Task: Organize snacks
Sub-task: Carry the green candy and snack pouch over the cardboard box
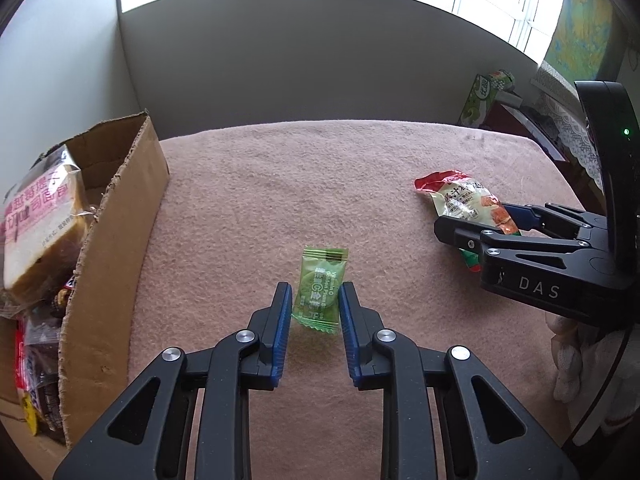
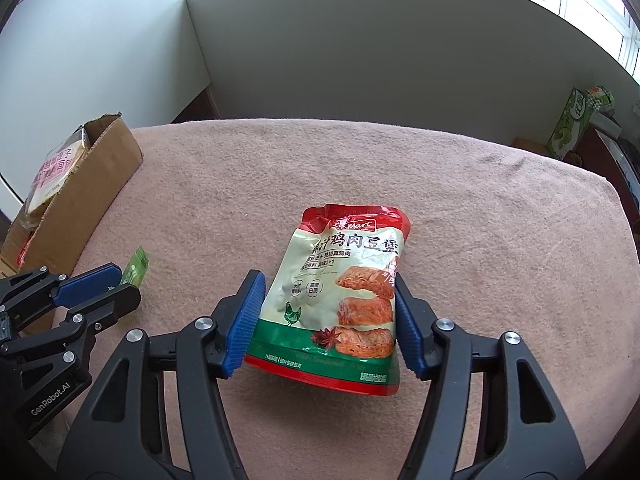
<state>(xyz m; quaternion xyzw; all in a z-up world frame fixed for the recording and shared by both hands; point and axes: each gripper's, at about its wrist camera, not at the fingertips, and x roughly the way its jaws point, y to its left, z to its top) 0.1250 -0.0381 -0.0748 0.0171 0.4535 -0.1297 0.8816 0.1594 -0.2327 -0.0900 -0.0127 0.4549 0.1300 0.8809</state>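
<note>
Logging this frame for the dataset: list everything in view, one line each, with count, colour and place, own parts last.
green candy sachet: 1, green, mid blanket, between the left jaws.
chicken snack pouch: 1, red, cream and green, right side of blanket, between the right jaws.
cardboard box: 1, brown, open, left edge of blanket.
bread loaf: 1, clear bag with pink print, inside the box.
other packets: several, dark and red, in the box; count unclear.
blanket: 1, pink, covers the table.
green carton: 1, far right, off the table.
left gripper: 1, black with blue pads, closing around the sachet.
right gripper: 1, black with blue pads, at the pouch's sides.
</note>
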